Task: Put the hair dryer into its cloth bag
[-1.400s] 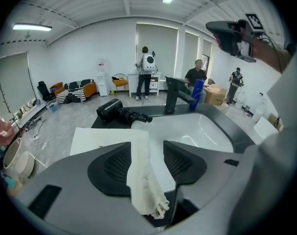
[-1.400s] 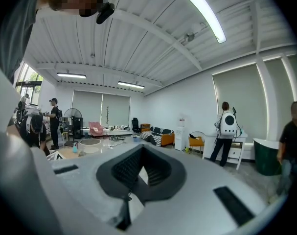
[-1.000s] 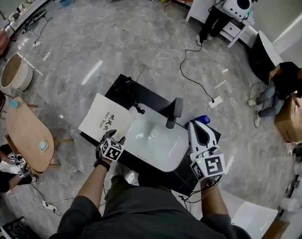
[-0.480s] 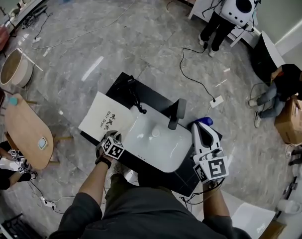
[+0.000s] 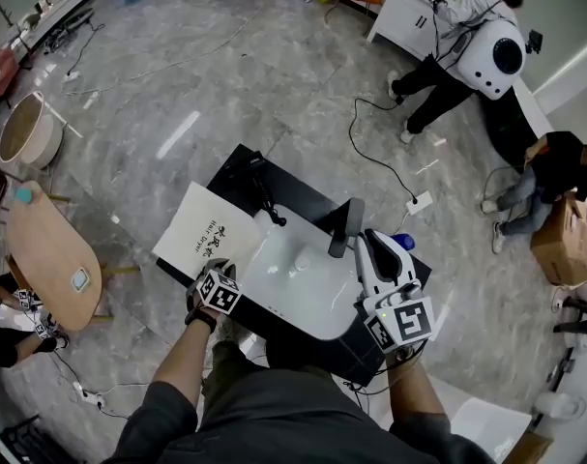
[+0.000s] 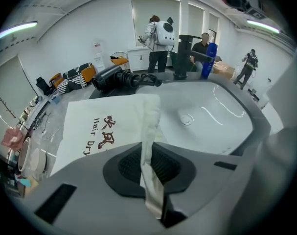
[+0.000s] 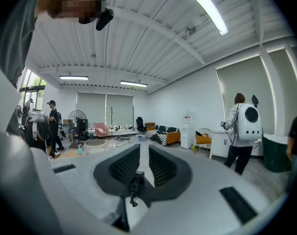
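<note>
The hair dryer [image 6: 116, 78] is lying far left on the tabletop [image 5: 317, 201], just beyond the cloth bag [image 6: 99, 126]. The left hand-held gripper [image 6: 149, 153], jaws just closing, is pinching the bag's near fold. The right hand-held gripper [image 7: 144, 155] is just opening slightly, holding nothing.

cloth bag [image 6: 103, 127]: cream, red characters, dark lettering
hair dryer [image 6: 120, 78]: black
sink basin [image 5: 308, 283]: glossy white
faucet [image 5: 343, 226]: dark grey
countertop [image 5: 237, 170]: black
floor [image 5: 225, 75]: grey marbled

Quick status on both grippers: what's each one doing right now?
Left gripper: jaws just closed, pinching a fold of the cloth bag.
Right gripper: jaws just opened slightly, narrow gap, nothing held.
</note>
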A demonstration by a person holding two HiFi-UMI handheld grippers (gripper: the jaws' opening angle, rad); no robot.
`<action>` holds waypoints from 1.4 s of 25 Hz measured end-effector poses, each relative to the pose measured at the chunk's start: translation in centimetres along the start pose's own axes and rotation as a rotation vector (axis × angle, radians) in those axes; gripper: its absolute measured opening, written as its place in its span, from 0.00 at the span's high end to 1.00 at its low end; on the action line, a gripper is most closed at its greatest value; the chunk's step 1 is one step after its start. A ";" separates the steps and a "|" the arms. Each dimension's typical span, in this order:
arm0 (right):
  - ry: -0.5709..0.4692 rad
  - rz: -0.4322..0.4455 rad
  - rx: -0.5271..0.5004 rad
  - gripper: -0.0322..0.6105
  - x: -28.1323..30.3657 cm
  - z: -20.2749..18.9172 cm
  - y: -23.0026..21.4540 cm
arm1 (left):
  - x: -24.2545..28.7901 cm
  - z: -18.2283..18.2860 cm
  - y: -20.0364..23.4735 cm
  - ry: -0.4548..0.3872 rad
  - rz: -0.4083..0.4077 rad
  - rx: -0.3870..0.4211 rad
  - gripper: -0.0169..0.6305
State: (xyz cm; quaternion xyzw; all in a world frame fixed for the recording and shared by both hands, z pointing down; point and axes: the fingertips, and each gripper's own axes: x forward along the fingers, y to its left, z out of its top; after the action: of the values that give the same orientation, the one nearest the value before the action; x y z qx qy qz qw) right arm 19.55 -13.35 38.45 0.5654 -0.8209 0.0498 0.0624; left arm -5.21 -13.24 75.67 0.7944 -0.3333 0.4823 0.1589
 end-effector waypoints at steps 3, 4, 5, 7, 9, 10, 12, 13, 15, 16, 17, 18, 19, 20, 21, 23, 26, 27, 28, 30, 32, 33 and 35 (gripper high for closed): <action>-0.025 0.034 0.035 0.70 0.7 0.8 0.5 | -0.1 0.1 -0.1 -0.007 -0.001 -0.012 0.94; -0.028 0.044 0.035 0.63 0.9 1.0 0.7 | -0.1 0.1 -0.1 -0.009 -0.002 -0.015 0.94; -0.029 0.054 0.032 0.57 1.1 1.2 0.9 | -0.2 0.1 -0.1 -0.011 -0.003 -0.017 0.94; -0.028 0.067 0.023 0.57 1.4 1.2 1.3 | -0.3 0.1 -0.1 -0.014 -0.004 -0.019 0.94; -0.020 0.073 0.016 0.55 1.9 1.0 1.7 | -0.4 -0.1 -0.1 -0.016 -0.005 -0.021 0.93; -0.013 0.077 0.014 0.55 2.3 0.8 1.8 | -0.4 -0.1 -0.1 -0.018 -0.005 -0.021 0.93; 0.011 0.090 0.005 0.55 3.2 0.1 2.2 | -0.4 -0.1 -0.2 -0.021 -0.004 -0.023 0.94; 0.026 0.097 -0.001 0.55 3.8 -0.4 2.4 | -0.5 0.0 -0.3 -0.022 -0.004 -0.025 0.93; 0.056 0.109 -0.003 0.55 5.3 -1.5 2.8 | -0.6 0.0 -0.3 -0.024 -0.004 -0.032 0.93; 0.069 0.114 -0.005 0.55 6.1 -2.1 3.0 | -0.6 0.0 -0.3 -0.026 -0.004 -0.035 0.93; 0.082 0.119 -0.008 0.55 7.0 -2.8 3.3 | -0.6 0.0 -0.3 -0.027 -0.004 -0.039 0.93; 0.095 0.124 -0.015 0.55 7.9 -3.4 3.5 | -0.5 -0.1 -0.3 -0.028 -0.004 -0.042 0.93; 0.109 0.129 -0.022 0.55 8.8 -4.1 3.8 | -0.5 -0.1 -0.3 -0.030 -0.004 -0.044 0.93; 0.124 0.135 -0.029 0.55 9.7 -4.8 4.0 | -0.5 0.0 -0.4 -0.031 -0.003 -0.046 0.93; 0.141 0.140 -0.034 0.55 10.6 -5.5 4.2 | -0.5 0.0 -0.4 -0.032 -0.003 -0.047 0.93; 0.177 0.150 -0.040 0.55 12.5 -7.2 4.5 | -0.5 0.0 -0.3 -0.034 -0.001 -0.052 0.93; 0.246 0.156 -0.040 0.55 15.2 -10.2 4.8 | -0.4 0.0 -0.3 -0.036 0.000 -0.057 0.93; 0.269 0.156 -0.037 0.55 16.0 -11.2 4.8 | -0.4 0.0 -0.3 -0.036 -0.002 -0.059 0.93; 0.292 0.157 -0.034 0.55 16.7 -12.1 4.9 | -0.4 -0.1 -0.4 -0.036 -0.004 -0.061 0.93; 0.334 0.160 -0.030 0.55 18.2 -13.9 5.1 | -0.4 -0.1 -0.4 -0.038 -0.006 -0.063 0.93; 0.375 0.162 -0.030 0.55 19.5 -15.7 5.2 | -0.3 -0.1 -0.4 -0.039 -0.009 -0.065 0.93; 0.395 0.162 -0.031 0.55 20.1 -16.5 5.2 | -0.3 -0.1 -0.4 -0.040 -0.010 -0.066 0.93; 0.431 0.162 -0.033 0.55 21.3 -18.2 5.3 | -0.3 0.0 -0.4 -0.043 -0.014 -0.071 0.93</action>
State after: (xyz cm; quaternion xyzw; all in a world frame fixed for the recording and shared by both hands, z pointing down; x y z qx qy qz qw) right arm 7.98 -28.31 59.72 0.4729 -0.8320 0.1608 0.2412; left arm -5.03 -12.86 75.48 0.8009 -0.3478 0.4517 0.1832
